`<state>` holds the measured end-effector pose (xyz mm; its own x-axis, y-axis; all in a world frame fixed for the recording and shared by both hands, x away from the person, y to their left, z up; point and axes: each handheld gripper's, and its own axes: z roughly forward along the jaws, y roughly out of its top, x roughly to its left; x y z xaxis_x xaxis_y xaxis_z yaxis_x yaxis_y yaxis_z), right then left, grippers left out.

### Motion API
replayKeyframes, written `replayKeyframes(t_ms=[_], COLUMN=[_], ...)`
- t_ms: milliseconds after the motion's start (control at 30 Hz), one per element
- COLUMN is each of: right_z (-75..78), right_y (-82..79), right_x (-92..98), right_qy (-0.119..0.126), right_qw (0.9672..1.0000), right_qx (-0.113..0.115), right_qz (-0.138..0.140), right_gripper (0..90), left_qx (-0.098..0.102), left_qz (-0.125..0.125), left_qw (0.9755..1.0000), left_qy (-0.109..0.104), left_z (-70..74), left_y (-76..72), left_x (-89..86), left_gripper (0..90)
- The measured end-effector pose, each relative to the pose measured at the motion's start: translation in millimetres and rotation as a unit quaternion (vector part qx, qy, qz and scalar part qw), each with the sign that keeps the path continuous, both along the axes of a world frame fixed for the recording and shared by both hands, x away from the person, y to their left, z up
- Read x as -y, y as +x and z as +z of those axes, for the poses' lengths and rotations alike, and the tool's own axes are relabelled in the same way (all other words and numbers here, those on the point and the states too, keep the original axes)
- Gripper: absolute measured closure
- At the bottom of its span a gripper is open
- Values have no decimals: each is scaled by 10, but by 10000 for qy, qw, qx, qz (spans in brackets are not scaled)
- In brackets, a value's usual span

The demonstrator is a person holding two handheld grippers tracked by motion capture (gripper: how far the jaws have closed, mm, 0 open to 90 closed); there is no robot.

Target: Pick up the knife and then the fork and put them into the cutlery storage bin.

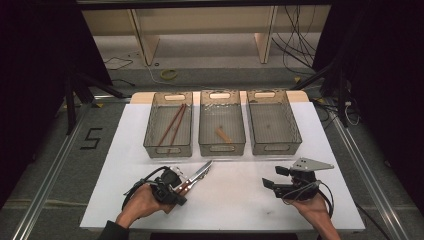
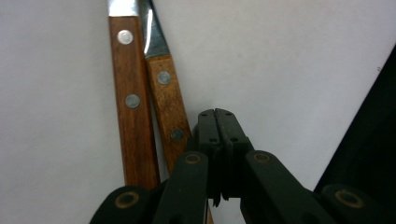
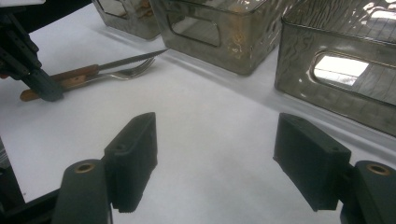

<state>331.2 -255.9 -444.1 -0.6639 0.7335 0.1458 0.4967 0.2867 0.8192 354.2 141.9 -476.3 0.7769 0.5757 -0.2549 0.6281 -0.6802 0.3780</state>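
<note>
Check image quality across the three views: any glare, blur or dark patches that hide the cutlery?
High view: even light on the white table, dark surroundings, soft focus; knife readable. Left gripper view: shut left gripper soft, wooden handles fairly sharp, bright glare on the blades at the top. Right gripper view: open right gripper blurred up close, reflections ripple on the bins, fork clear.

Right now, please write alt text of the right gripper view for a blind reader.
The open right gripper hovers over the white table. Beyond it lie a wooden-handled knife and fork by the left gripper, near clear bins.
</note>
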Motion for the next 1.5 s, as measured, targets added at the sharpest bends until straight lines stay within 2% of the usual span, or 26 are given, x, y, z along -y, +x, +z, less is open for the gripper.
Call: replayKeyframes(t_ms=[300, 600, 700, 767, 833, 900, 1000, 1067, 1233, 1500], right_z=[-3, -1, 0, 1, 0, 0, 8, 9, 8, 2], right_y=[4, 3, 6, 4, 8, 8, 5, 3, 5, 5], right_x=[-10, -10, -9, -9, -8, -11, -11, -13, -13, -24], right_qy=[-45, -49, -38, -39, -35, -42, -45, -41, -33, -37], right_qw=[10000, 10000, 10000, 10000, 10000, 10000, 10000, 10000, 10000, 10000], right_qx=[-16, -14, -6, -4, 2, 2, 3, 4, -8, -21], right_qz=[27, 24, 20, 15, 18, 16, 12, 15, 14, 36], right_gripper=[309, 309, 309, 309, 309, 309, 309, 309, 309, 309], left_qx=[142, 204, 226, 346, 468, 646, 763, 802, 816, 629], left_qz=[212, 219, 159, 200, 346, 560, 830, 916, 774, 566], left_qw=[9996, 9994, 9996, 9992, 9981, 9959, 9932, 9924, 9936, 9953], left_qy=[106, 194, 110, -21, -180, -289, -306, -183, 81, 476], left_z=[5, 24, 99, 189, 295, 388, 472, 487, 409, 225], left_y=[52, 48, 41, 45, 76, 129, 215, 258, 328, 378], left_x=[-108, -98, -96, -113, -155, -214, -285, -297, -254, -243], left_gripper=[887, 879, 837, 792, 731, 646, 533, 466, 402, 420])
